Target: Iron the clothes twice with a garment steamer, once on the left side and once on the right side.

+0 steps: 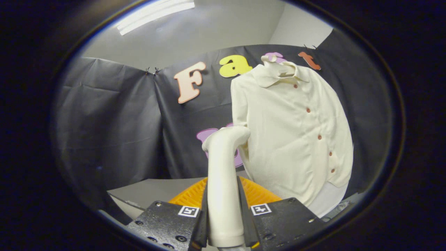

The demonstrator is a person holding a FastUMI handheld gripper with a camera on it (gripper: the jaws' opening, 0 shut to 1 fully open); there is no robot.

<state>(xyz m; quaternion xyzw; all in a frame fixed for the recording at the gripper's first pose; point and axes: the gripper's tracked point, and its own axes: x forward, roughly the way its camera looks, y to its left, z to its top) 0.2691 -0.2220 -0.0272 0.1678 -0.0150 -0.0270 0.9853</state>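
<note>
A cream button-up shirt [296,132] with a collar and small red-brown buttons hangs upright against the black booth wall, ahead and to the right of my fingers. My gripper [224,212] is shut on the white garment steamer [223,181], both fingers pressing its upright handle. The steamer's head bends to the right at the top and sits close to the shirt's lower left side; whether it touches the cloth I cannot tell.
An orange ribbed basket or tray [259,193] lies just beyond the fingers, under the steamer. A grey tabletop [150,193] stretches to the left of it. Black cloth wall [111,122] closes off the back and left.
</note>
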